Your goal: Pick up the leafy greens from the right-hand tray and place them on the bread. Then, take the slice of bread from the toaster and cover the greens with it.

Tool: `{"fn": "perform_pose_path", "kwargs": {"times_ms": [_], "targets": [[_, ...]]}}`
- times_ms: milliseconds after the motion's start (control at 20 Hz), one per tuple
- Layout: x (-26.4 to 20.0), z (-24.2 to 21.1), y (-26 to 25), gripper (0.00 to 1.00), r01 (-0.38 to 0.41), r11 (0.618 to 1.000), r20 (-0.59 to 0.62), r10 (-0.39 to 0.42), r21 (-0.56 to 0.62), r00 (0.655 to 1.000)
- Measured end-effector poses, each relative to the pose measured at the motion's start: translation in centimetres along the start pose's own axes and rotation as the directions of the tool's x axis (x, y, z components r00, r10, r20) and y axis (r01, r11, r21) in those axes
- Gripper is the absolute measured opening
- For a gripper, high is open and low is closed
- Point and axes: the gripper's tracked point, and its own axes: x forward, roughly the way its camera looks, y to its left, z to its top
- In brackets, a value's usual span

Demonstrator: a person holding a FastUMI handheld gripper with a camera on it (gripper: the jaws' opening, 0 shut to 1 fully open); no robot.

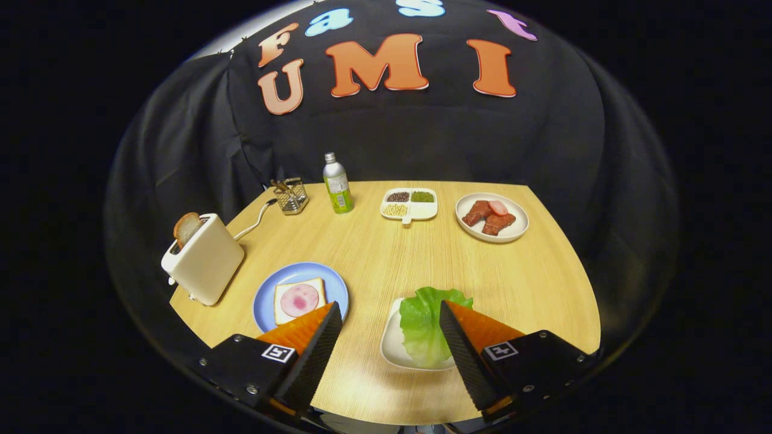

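The leafy greens [425, 322] lie on a small white tray [391, 345] on the wooden table, just inside my right finger, which overlaps their right side. A slice of bread topped with pink ham [298, 299] rests on a blue plate [271, 292], just beyond my left finger. A white toaster [202, 258] stands further left with a browned slice of bread [187, 227] sticking up from its slot. My gripper [391, 308] is open and wide, held above the table, with nothing between its fingers.
At the back stand a green-labelled bottle [337, 184], a wire holder [291, 195], a divided white dish of beans [409, 204] and a white plate of meat pieces [491, 217]. The toaster's cord [256, 220] runs toward the holder.
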Motion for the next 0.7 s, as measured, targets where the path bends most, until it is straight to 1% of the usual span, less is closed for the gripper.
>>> {"fn": "perform_pose_path", "kwargs": {"times_ms": [100, 350, 550, 700], "targets": [[1.2, -0.8, -1.0, 0.98, 0.024, 1.000, -0.050, -0.023, 0.006, 0.998], [4.0, -3.0, -1.7, 0.96, 0.048, 0.999, -0.157, -0.045, 0.020, 0.987], [6.5, -5.1, -2.6, 0.95, 0.064, 0.998, -0.248, -0.055, 0.026, 0.967], [7.9, -6.0, -4.1, 0.95, 0.102, 0.994, -0.284, -0.090, 0.029, 0.954]]}}
